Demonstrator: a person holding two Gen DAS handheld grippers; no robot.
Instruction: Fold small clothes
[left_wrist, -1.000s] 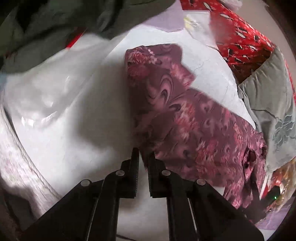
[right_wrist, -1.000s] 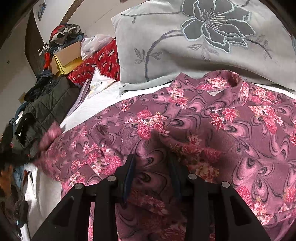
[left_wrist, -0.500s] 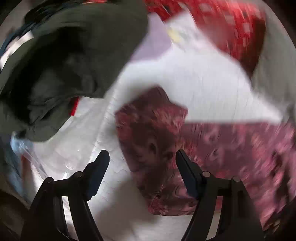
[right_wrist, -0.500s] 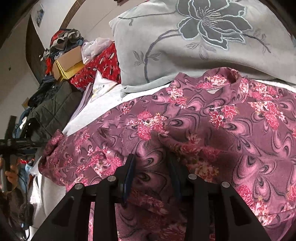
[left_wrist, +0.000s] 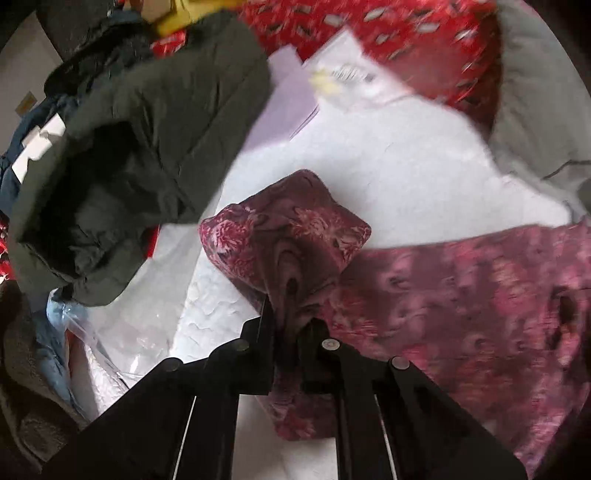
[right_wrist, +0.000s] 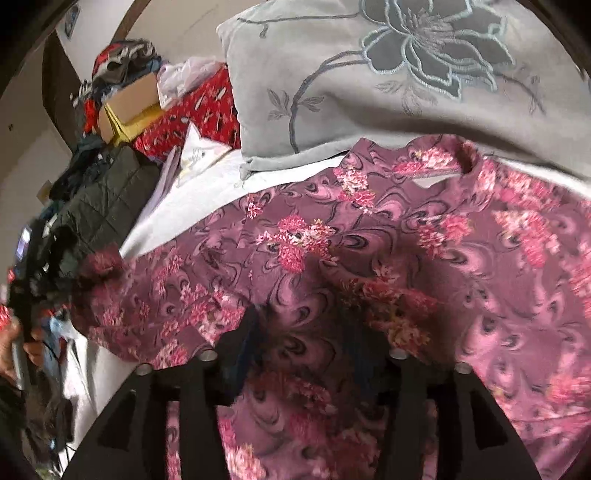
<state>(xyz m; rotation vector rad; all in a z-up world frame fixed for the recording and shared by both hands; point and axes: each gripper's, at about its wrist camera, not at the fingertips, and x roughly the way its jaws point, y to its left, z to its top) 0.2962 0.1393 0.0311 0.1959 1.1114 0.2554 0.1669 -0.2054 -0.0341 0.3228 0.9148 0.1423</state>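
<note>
A maroon floral top (left_wrist: 461, 295) lies spread on a white bed sheet (left_wrist: 406, 166). My left gripper (left_wrist: 290, 317) is shut on the top's sleeve (left_wrist: 291, 236), whose cuff end bunches up ahead of the fingers. In the right wrist view the same top (right_wrist: 406, 258) fills the middle, neckline toward the pillow. My right gripper (right_wrist: 303, 325) has its jaws apart with a raised fold of the top's fabric between them. The left gripper and the hand holding it show small at the far left (right_wrist: 22, 314).
A dark green quilted jacket (left_wrist: 140, 147) lies left of the sleeve. Papers (left_wrist: 332, 81) and red patterned fabric (left_wrist: 424, 48) lie beyond. A grey flower-embroidered pillow (right_wrist: 406, 81) sits behind the neckline. Clear plastic bags (left_wrist: 122, 332) lie at the lower left.
My left gripper opened, moved over the sleeve end and has shut on it. The right gripper has stayed in place on the top.
</note>
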